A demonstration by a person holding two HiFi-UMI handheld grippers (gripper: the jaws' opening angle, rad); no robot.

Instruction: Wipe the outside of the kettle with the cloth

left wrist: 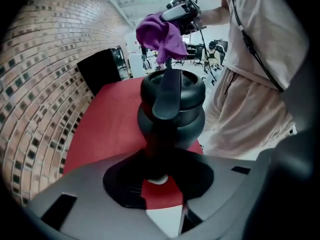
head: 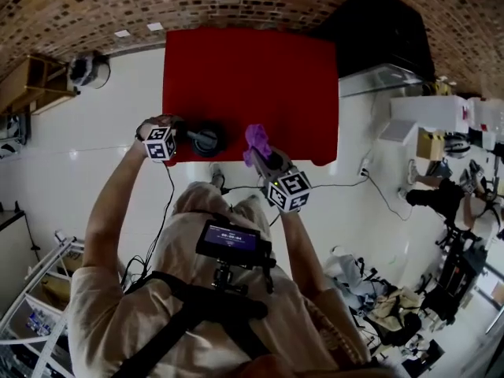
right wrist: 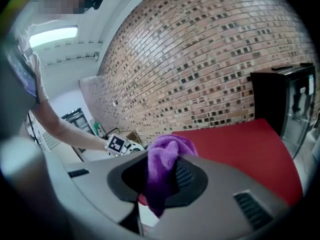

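A black kettle stands near the front edge of the red table. In the left gripper view the kettle fills the middle, its handle running down between the jaws. My left gripper is shut on that handle from the kettle's left. A purple cloth is bunched in my right gripper, which is shut on it. The cloth hangs just right of the kettle and above it, apart from it.
A black appliance stands at the table's far right end against the brick wall. The person's body is close to the table's front edge. Cables and clutter lie on the white floor to the right.
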